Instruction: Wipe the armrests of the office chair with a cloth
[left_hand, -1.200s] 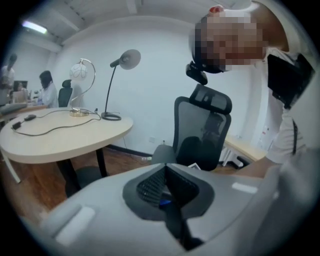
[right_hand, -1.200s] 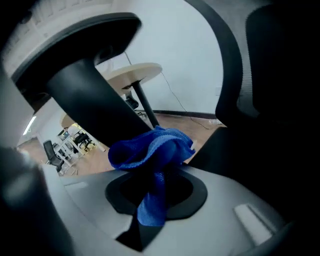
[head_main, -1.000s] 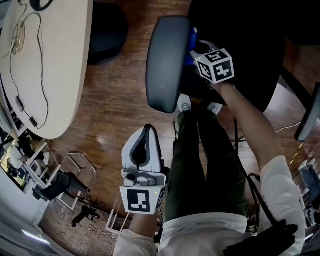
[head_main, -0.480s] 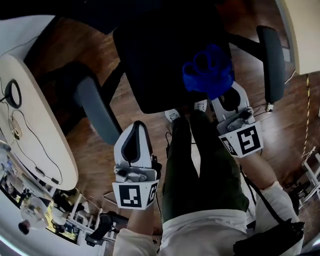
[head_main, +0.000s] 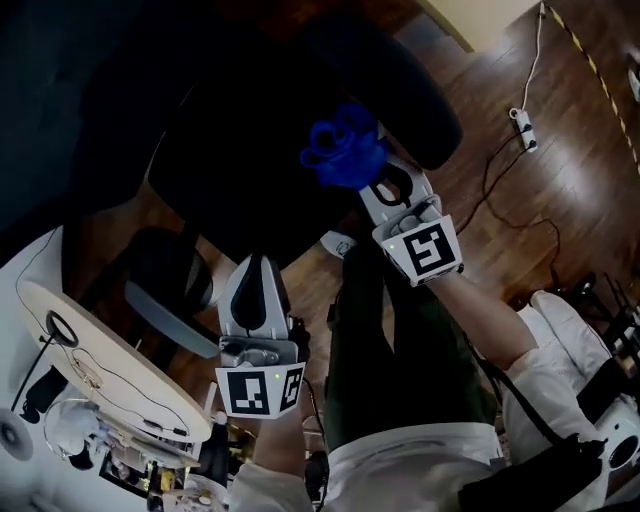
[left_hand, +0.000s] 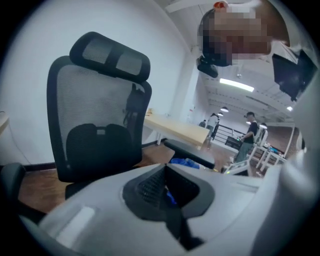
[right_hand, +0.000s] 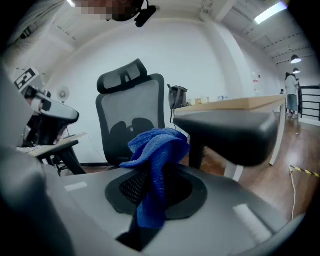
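The right gripper (head_main: 372, 178) was recorded with its jaws closed on a crumpled blue cloth (head_main: 343, 150). The cloth was bunched above the jaw tips and trailed down between them. It was held just beside the near end of the black padded armrest (head_main: 400, 80) of the black mesh-backed office chair (right_hand: 131, 112); contact could not be confirmed. The left gripper (head_main: 256, 268) was noted with jaws pressed together, nothing between them, near the second armrest (head_main: 165, 300), above the brown wooden floor (head_main: 520, 200).
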